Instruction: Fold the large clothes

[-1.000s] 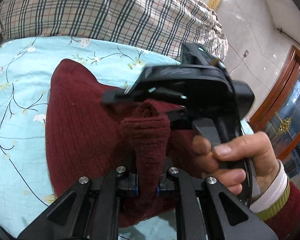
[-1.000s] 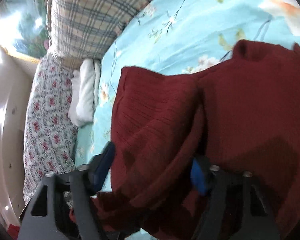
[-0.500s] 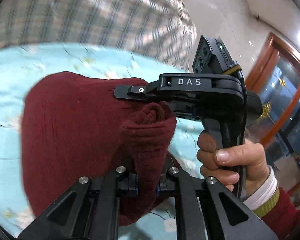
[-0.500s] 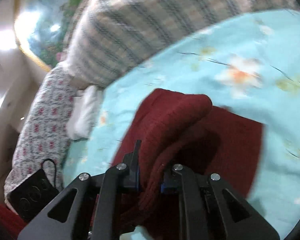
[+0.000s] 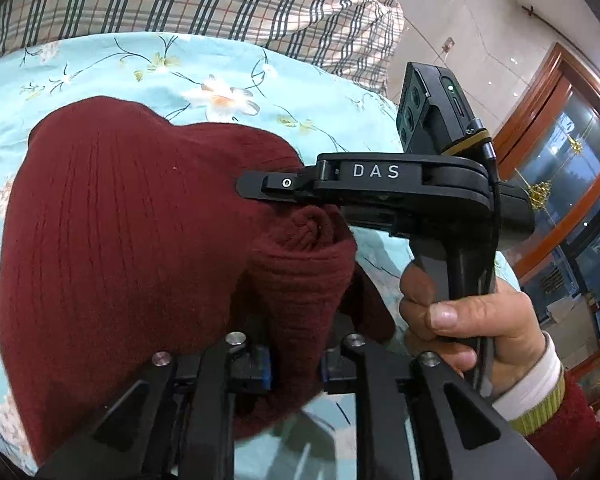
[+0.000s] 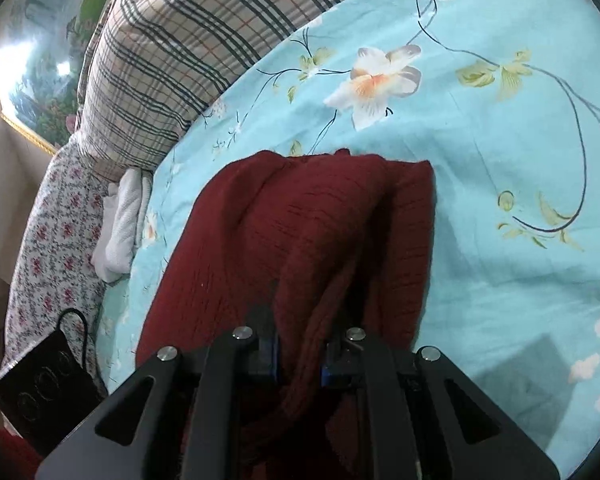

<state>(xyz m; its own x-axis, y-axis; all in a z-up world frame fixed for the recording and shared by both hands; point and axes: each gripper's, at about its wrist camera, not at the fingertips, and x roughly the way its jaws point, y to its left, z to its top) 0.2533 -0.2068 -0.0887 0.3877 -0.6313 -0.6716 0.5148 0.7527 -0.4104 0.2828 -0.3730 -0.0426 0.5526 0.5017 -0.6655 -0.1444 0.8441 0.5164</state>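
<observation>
My left gripper [image 5: 296, 364] is clamped on a bunched sweater [image 5: 120, 240] fold; my right gripper [image 6: 300, 356] pinches its adjacent edge.

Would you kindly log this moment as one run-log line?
step: mid-fold | left hand-held gripper: shut on red sweater | right hand-held gripper: shut on red sweater | surface: floral bedsheet

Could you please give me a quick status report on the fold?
Left gripper, right gripper both clamped on maroon sweater. Sweater bunched, lifted over floral sheet. Nothing obstructing.
</observation>
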